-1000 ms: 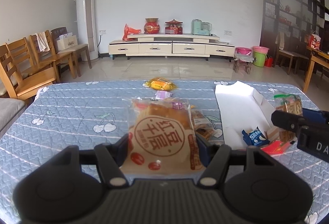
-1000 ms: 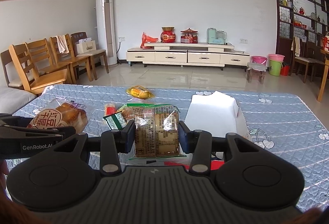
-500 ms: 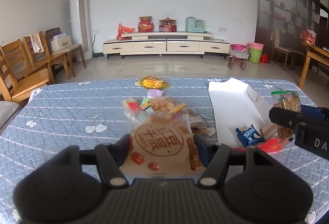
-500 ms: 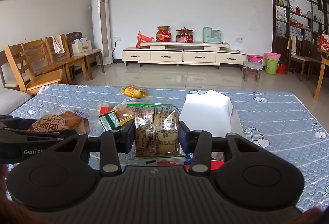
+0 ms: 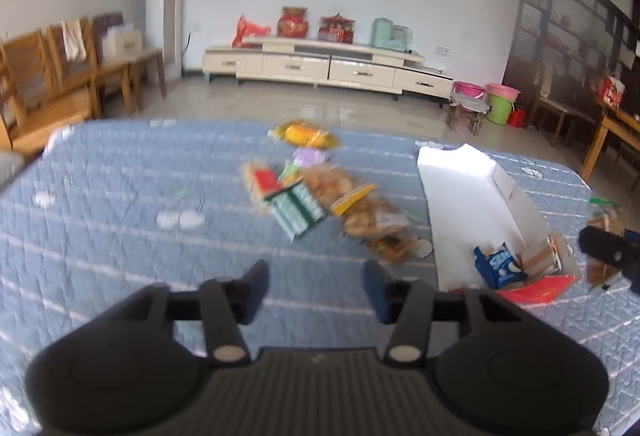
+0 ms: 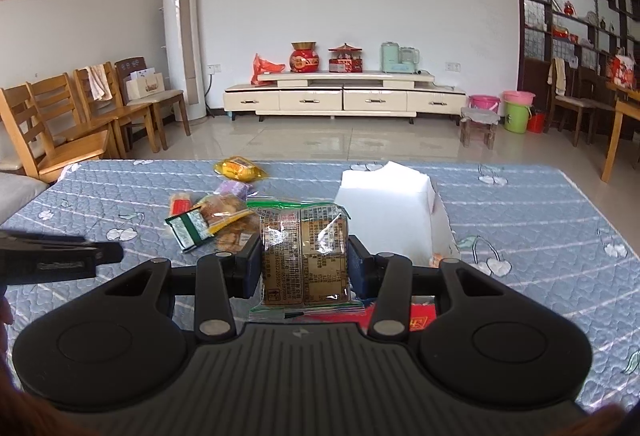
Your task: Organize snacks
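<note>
Pinched between the pressed fingers of the right gripper (image 6: pixel 306 264) is a clear cracker packet (image 6: pixel 305 256), held upright over the blue quilted table (image 6: pixel 520 220). Nothing is held by the left gripper (image 5: pixel 316 288); its fingers are spread and have just been closing. More snacks (image 5: pixel 316 196), blurred, seem piled at its twelve o'clock, with the white box (image 5: pixel 472 204) at two o'clock.

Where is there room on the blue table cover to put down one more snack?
The blue table cover is bare to the right of the white box, out to the edge. It is also bare left of the loose snack pile, toward the wooden chairs. The middle is crowded with packets, from the yellow packet down to the box's open end.
</note>
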The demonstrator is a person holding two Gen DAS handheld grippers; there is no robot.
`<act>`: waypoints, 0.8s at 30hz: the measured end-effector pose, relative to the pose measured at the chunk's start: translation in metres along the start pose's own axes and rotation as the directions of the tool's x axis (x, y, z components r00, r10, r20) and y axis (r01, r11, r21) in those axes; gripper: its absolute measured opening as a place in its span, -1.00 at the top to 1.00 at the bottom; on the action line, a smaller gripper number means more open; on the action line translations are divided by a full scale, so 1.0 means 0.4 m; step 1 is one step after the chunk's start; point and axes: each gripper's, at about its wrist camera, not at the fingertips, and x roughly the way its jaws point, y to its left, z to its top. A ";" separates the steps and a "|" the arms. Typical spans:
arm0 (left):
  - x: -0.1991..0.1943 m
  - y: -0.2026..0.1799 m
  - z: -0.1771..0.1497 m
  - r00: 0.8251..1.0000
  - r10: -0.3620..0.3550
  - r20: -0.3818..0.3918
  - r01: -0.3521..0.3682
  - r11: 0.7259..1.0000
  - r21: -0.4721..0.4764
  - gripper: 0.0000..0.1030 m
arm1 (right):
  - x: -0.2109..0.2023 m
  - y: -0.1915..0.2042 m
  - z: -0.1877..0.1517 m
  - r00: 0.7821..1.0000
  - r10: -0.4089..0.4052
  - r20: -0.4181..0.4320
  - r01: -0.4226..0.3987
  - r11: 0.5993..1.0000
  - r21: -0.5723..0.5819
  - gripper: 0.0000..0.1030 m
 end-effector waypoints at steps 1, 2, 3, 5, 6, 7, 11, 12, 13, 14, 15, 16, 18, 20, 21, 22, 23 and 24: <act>0.001 0.014 -0.009 1.000 0.015 0.001 -0.015 1.000 0.005 -0.34 | 0.003 -0.001 -0.001 1.000 -0.002 -0.003 0.002 1.000 0.006 -0.04; 0.002 0.028 -0.021 1.000 0.029 0.002 -0.029 0.999 0.016 -0.43 | 0.005 -0.001 -0.001 1.000 -0.002 -0.005 0.002 1.000 0.010 -0.04; 0.002 0.046 -0.035 1.000 0.026 -0.004 -0.025 1.000 0.018 -0.44 | 0.006 0.000 -0.002 1.000 0.000 -0.007 0.000 1.000 0.011 -0.04; 0.004 0.084 -0.061 0.999 0.014 -0.037 -0.014 1.000 -0.012 -0.44 | 0.007 0.000 -0.005 1.000 0.001 -0.009 0.000 1.000 0.014 -0.04; 0.003 0.099 -0.076 0.999 0.012 -0.047 -0.013 1.000 -0.025 -0.44 | 0.009 0.000 -0.006 1.000 0.001 -0.010 -0.001 1.000 0.017 -0.04; 0.001 0.109 -0.090 0.998 -0.005 -0.058 0.003 1.000 -0.029 -0.44 | 0.012 -0.001 -0.007 1.000 0.001 -0.013 -0.001 1.000 0.020 -0.04; -0.029 0.112 -0.134 0.986 -0.131 -0.100 0.128 0.991 -0.037 -0.49 | 0.015 0.005 -0.013 1.000 0.006 -0.025 -0.005 1.000 0.023 -0.04; -0.045 0.099 -0.147 0.984 -0.144 -0.109 0.143 0.990 -0.022 -0.51 | 0.016 0.005 -0.013 1.000 0.007 -0.028 -0.007 1.000 0.023 -0.04; -0.062 0.084 -0.164 0.982 -0.146 -0.119 0.148 0.989 0.004 -0.60 | 0.017 0.005 -0.014 0.999 0.008 -0.032 -0.007 1.000 0.025 -0.04; -0.078 0.069 -0.181 0.980 -0.146 -0.132 0.150 0.988 0.024 -0.72 | 0.017 0.003 -0.012 0.999 0.008 -0.035 -0.007 1.000 0.025 -0.04; -0.090 0.055 -0.200 0.977 -0.151 -0.147 0.158 0.987 0.034 -0.79 | 0.016 0.003 -0.012 0.999 0.007 -0.036 -0.006 1.000 0.025 -0.04; -0.097 0.041 -0.219 0.975 -0.144 -0.167 0.154 0.987 0.046 -0.88 | 0.014 0.003 -0.010 0.999 0.006 -0.034 -0.005 1.000 0.028 -0.04; -0.092 0.013 -0.245 0.977 -0.107 -0.185 0.128 0.986 0.104 -0.88 | 0.014 0.005 -0.008 0.999 0.010 -0.032 -0.009 1.000 0.030 -0.04; -0.065 0.001 -0.256 0.972 -0.066 -0.224 0.098 0.986 0.134 -0.68 | 0.014 0.010 -0.009 0.999 0.018 -0.032 -0.017 0.999 0.030 -0.04; -0.054 0.001 -0.262 0.968 -0.073 -0.240 0.107 0.986 0.130 -0.58 | 0.014 0.015 -0.009 0.999 0.023 -0.033 -0.022 0.999 0.026 -0.04; -0.044 0.005 -0.266 0.963 -0.101 -0.252 0.132 0.985 0.107 -0.40 | 0.011 0.019 -0.009 0.999 0.025 -0.032 -0.024 0.999 0.021 -0.04; -0.040 0.006 -0.268 0.959 -0.122 -0.256 0.149 0.985 0.088 -0.31 | 0.010 0.020 -0.011 0.999 0.026 -0.030 -0.026 1.000 0.017 -0.04; -0.041 0.002 -0.268 0.962 -0.114 -0.249 0.143 0.985 0.100 -0.29 | 0.009 0.021 -0.011 0.999 0.027 -0.028 -0.026 1.000 0.016 -0.04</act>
